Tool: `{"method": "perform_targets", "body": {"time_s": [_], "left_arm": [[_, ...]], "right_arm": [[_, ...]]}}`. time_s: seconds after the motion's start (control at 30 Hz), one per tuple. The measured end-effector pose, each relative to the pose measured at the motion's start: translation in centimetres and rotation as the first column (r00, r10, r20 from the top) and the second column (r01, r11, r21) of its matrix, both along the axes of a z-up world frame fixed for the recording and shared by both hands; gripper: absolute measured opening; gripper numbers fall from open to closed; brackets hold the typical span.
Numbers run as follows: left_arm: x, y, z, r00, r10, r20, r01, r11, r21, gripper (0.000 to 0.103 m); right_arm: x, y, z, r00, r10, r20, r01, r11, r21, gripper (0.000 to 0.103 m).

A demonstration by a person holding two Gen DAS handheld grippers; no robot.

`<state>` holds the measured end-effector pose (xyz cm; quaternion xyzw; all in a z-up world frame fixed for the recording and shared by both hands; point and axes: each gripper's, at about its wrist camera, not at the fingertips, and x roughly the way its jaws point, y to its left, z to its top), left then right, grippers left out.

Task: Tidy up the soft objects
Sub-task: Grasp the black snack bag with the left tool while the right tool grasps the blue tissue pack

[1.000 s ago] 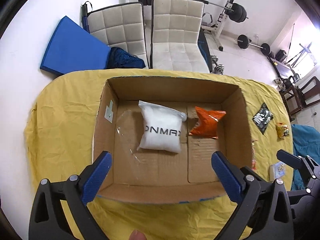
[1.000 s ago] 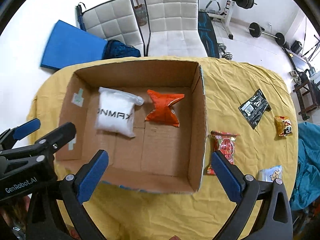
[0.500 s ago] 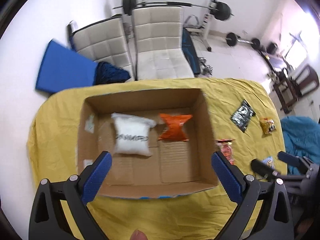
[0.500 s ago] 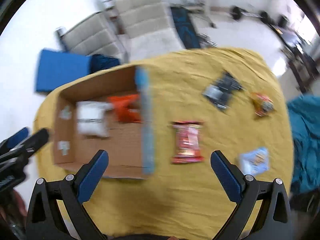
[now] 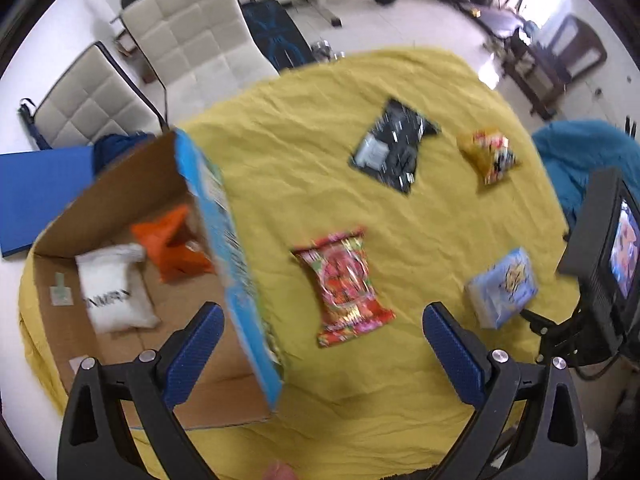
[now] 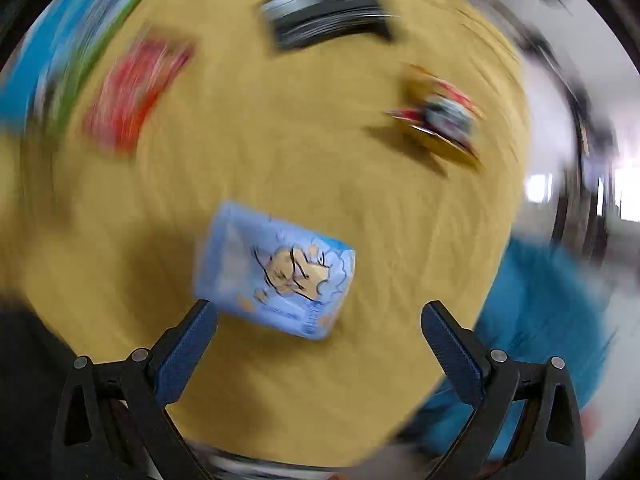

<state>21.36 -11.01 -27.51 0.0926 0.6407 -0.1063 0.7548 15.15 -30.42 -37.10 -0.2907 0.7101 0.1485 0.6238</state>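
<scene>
Sitting open at the left edge of the yellow-draped worktop (image 5: 280, 152): cardboard box (image 5: 120, 200), holding a white pouch (image 5: 114, 292) and an orange packet (image 5: 170, 240) side by side on its floor. Lying loose on the cloth outside it: red snack pack (image 5: 344, 284) just beside the box's blue printed wall, black packet (image 5: 394, 148) toward the far edge, yellow snack bag (image 5: 490, 154) near the right edge, light blue tissue pack (image 5: 502, 290) at the near right.

Smearing badly in the right wrist view; lettering on every pack unreadable, box reduced to a blue-green streak at upper left.

Left hand-held gripper (image 5: 320, 340) hovering over the near edge, jaws spread wide, gripping nothing. Right hand-held gripper (image 6: 318, 336) tilting down right over the light blue tissue pack (image 6: 276, 268), jaws wide apart, empty, left fingertip (image 6: 200, 320) looking close to the pack's corner.
</scene>
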Motion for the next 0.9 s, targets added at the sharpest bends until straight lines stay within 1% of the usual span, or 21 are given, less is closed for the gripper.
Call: {"method": "perform_targets", "body": {"time_s": [0.07,0.1,0.13,0.17,0.2,0.3,0.33,0.37,0.43,0.47,0.5,0.53,0.6,0.63,0.67,0.7,0.73,0.77,0.8,0.87,0.9], "left_arm": [[-0.5,-0.6,-1.3,0.999,0.0,-0.034,0.0,1.0,0.0,0.102],[-0.6,-0.7,-1.8,0.999,0.007,-0.048,-0.007,1.0,0.006,0.102],[-0.8,-0.8,-2.3,0.998,0.014,-0.056,-0.013,1.0,0.01,0.102],[-1.0,-0.9,-2.9,0.998,0.023,-0.064,-0.022,1.0,0.015,0.102],[-1.1,-0.9,-3.2,0.997,0.033,-0.072,-0.031,0.999,0.021,0.102],[-1.4,-0.5,-3.6,0.995,0.057,-0.084,-0.054,0.998,0.032,0.102],[-1.4,-0.4,-3.8,0.994,0.065,-0.085,-0.061,0.997,0.039,0.102],[-1.3,-0.4,-3.8,0.994,0.068,-0.085,-0.064,0.997,0.043,0.102],[-1.0,-0.4,-4.1,0.993,0.077,-0.091,-0.072,0.996,0.056,0.102],[-0.7,-0.3,-4.2,0.992,0.08,-0.093,-0.075,0.996,0.052,0.102],[-0.4,-0.4,-4.3,0.992,0.083,-0.094,-0.078,0.996,0.049,0.102],[0.0,-0.7,-4.4,0.992,0.084,-0.094,-0.08,0.996,0.049,0.102],[0.7,-1.2,-4.5,0.992,0.081,-0.095,-0.077,0.996,0.038,0.102],[1.4,-1.7,-4.6,0.993,0.078,-0.094,-0.075,0.997,0.035,0.102],[2.0,-2.1,-4.6,0.993,0.074,-0.092,-0.071,0.997,0.03,0.102],[2.6,-2.6,-4.7,0.994,0.068,-0.091,-0.066,0.998,0.023,0.102],[3.5,-3.4,-4.8,0.994,0.061,-0.089,-0.059,0.998,0.017,0.102],[4.4,-4.1,-5.0,0.995,0.053,-0.086,-0.052,0.999,0.015,0.102],[5.3,-4.9,-5.2,0.995,0.043,-0.086,-0.042,0.999,0.013,0.102],[7.5,-6.7,-5.9,0.996,0.021,-0.088,-0.02,1.0,0.01,0.102],[8.8,-7.8,-6.6,0.996,0.006,-0.09,-0.004,1.0,0.02,0.102]], "right_arm": [[-0.4,0.6,-1.4,0.99,0.139,-0.036,-0.14,0.99,-0.033,0.103],[-0.6,1.0,-2.4,0.973,0.224,-0.051,-0.227,0.973,-0.053,0.103],[-0.7,1.3,-2.8,0.959,0.276,-0.06,-0.28,0.958,-0.056,0.103],[-1.0,1.7,-3.3,0.938,0.339,-0.077,-0.343,0.938,-0.05,0.103],[-1.5,2.1,-4.1,0.905,0.411,-0.111,-0.417,0.908,-0.04,0.103],[-2.6,2.5,-6.0,0.832,0.534,-0.154,-0.546,0.836,-0.053,0.103],[-2.7,2.4,-6.4,0.823,0.544,-0.163,-0.558,0.828,-0.052,0.103],[-2.6,2.3,-6.9,0.821,0.544,-0.173,-0.558,0.828,-0.047,0.1],[-2.0,1.9,-7.1,0.843,0.516,-0.152,-0.525,0.851,-0.017,0.081],[-1.2,1.4,-6.8,0.877,0.461,-0.135,-0.464,0.886,0.006,0.075],[-0.5,1.0,-6.5,0.901,0.414,-0.131,-0.414,0.91,0.026,0.072],[0.8,0.4,-5.9,0.939,0.321,-0.125,-0.315,0.947,0.061,0.069],[3.3,-1.8,-4.8,0.989,0.095,-0.115,-0.082,0.99,0.112,0.065],[4.1,-2.8,-4.3,0.994,0.004,-0.106,0.009,0.992,0.126,0.065],[5.3,-4.4,-3.6,0.988,-0.127,-0.091,0.139,0.979,0.152,0.065],[6.8,-6.6,-2.6,0.951,-0.303,-0.069,0.311,0.932,0.185,0.065],[7.6,-8.2,-2.2,0.909,-0.411,-0.069,0.416,0.886,0.204,0.065],[8.6,-10.7,-1.8,0.815,-0.573,-0.09,0.577,0.786,0.224,0.065],[9.1,-13.3,-1.8,0.694,-0.709,-0.126,0.716,0.66,0.227,0.066],[9.8,-16.5,-2.2,0.532,-0.832,-0.16,0.839,0.492,0.232,0.067],[10.2,-17.6,-2.3,0.476,-0.865,-0.162,0.869,0.433,0.241,0.069]]}}
